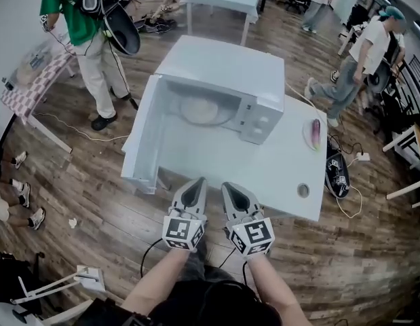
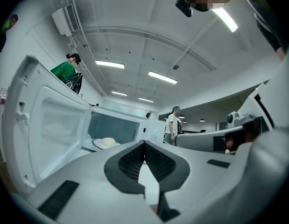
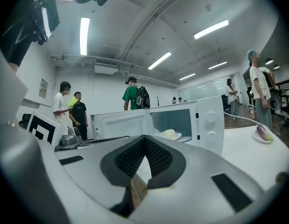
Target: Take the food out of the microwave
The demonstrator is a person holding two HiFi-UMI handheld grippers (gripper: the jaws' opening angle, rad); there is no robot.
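The food (image 1: 199, 108) lies inside the microwave (image 1: 226, 65), whose door (image 1: 144, 140) stands wide open on the desk (image 1: 281, 175). Your left hand-held gripper (image 1: 194, 186) and right hand-held gripper (image 1: 231, 189) are both closed and empty, side by side at the desk's near edge.

Ahead of the closed fingers (image 2: 130, 161) of the left gripper (image 2: 144, 144), the food (image 2: 106, 143) inside the microwave (image 2: 117, 121) is a small pale mound on a plate, too small to identify. From the head view it is only a washed-out pale disc, and the microwave's roof hides the back of the cavity. On the bench (image 1: 277, 175), right of the right gripper (image 1: 231, 186), a round object (image 1: 303, 190) is too small to name. Behind the fingers, both forearms (image 1: 159, 280) run off the picture's lower edge.
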